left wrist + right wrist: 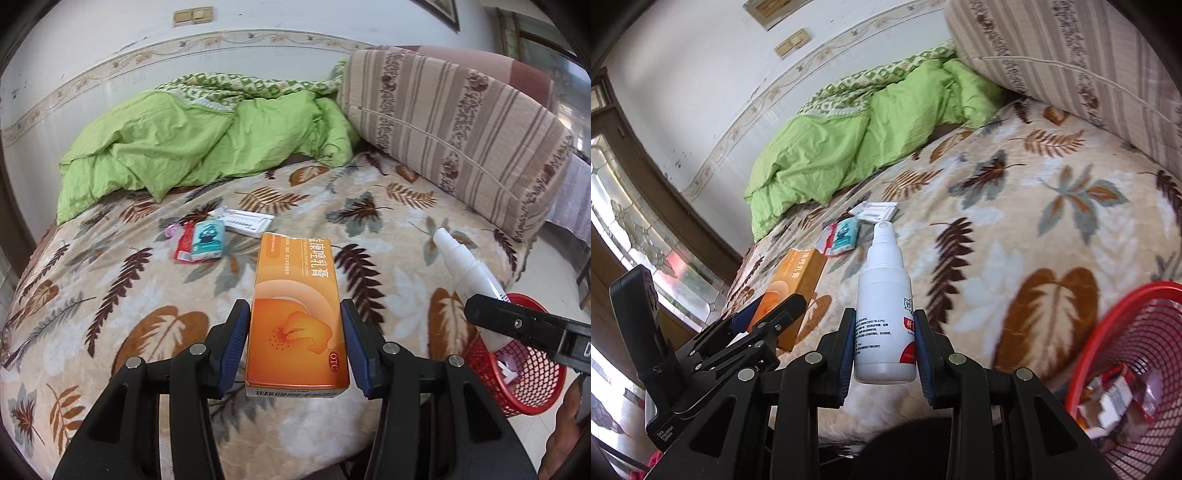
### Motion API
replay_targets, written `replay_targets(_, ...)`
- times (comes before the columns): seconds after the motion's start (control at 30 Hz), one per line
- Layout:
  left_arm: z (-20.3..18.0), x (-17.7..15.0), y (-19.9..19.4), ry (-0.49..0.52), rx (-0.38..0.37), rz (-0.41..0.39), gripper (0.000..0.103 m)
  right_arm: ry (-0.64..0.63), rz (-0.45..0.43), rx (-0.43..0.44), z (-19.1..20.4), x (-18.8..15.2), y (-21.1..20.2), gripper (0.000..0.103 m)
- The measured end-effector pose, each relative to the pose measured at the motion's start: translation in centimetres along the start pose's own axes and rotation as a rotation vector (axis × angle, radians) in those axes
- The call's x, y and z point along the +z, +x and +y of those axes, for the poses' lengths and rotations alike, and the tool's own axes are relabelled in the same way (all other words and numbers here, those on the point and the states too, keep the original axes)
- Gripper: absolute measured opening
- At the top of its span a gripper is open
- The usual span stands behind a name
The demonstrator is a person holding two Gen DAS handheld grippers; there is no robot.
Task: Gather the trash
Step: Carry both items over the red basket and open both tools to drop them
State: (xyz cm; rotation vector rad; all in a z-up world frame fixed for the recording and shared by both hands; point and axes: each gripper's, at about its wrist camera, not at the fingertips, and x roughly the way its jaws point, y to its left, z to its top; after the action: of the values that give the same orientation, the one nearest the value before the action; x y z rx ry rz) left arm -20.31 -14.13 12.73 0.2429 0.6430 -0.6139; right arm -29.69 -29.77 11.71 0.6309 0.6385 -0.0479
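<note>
So the left gripper (295, 343) is clamped on an orange ointment box (297, 317), long axis running straight out from the pads, barcode end nearest the camera, glossy with Chinese text and an OTC mark. The right gripper (885, 350) is squeezing a white spray bottle (885, 314), nozzle pointing away, red label patch low on its side. Both are held above the leaf-print blanket (129, 295), near the red mesh basket (1137, 332) beside the bed.
</note>
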Motion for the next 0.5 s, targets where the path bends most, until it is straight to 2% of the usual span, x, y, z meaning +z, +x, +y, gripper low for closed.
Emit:
replay_targets(0.17, -3.3, 0.7, -0.5, 0.047, -0.105, 0.015, 0.048, 0.055, -0.039, -0.051, -3.2, -0.1, -3.7, 0.031)
replay_targets(0.3, -7.1, 1.2, -0.3, 0.079, -0.242, 0.057, 0.049, 0.126, -0.074, -0.114, -6.7, -0.6, -7.3, 0.031)
replay_targets(0.5, -12.8, 1.3, 0.1, 0.135, -0.4, 0.123, 0.049, 0.221, -0.121, -0.213, -11.8, -1.4, -12.5, 0.031)
